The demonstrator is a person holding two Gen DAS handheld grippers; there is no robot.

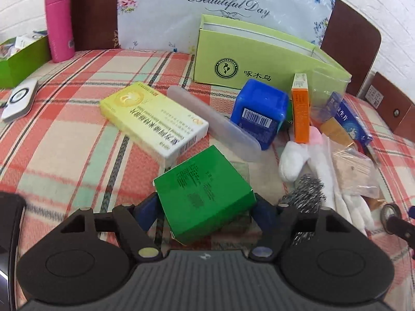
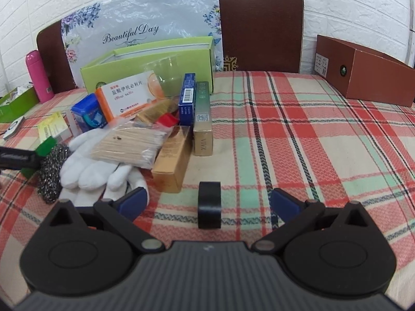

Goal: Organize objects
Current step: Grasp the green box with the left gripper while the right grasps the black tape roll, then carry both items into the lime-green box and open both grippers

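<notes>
My left gripper is shut on a green box, its blue pads pressing both sides, just above the plaid cloth. A yellow medicine box, a blue box and an orange box lie beyond it. My right gripper is open, with a black tape roll standing on edge between its fingers, untouched. White gloves, a cotton swab pack and gold boxes lie to its left.
An open lime-green box stands at the back of the pile. A brown box sits far right. A pink bottle and a green tray stand far left. A steel scourer lies near the gloves.
</notes>
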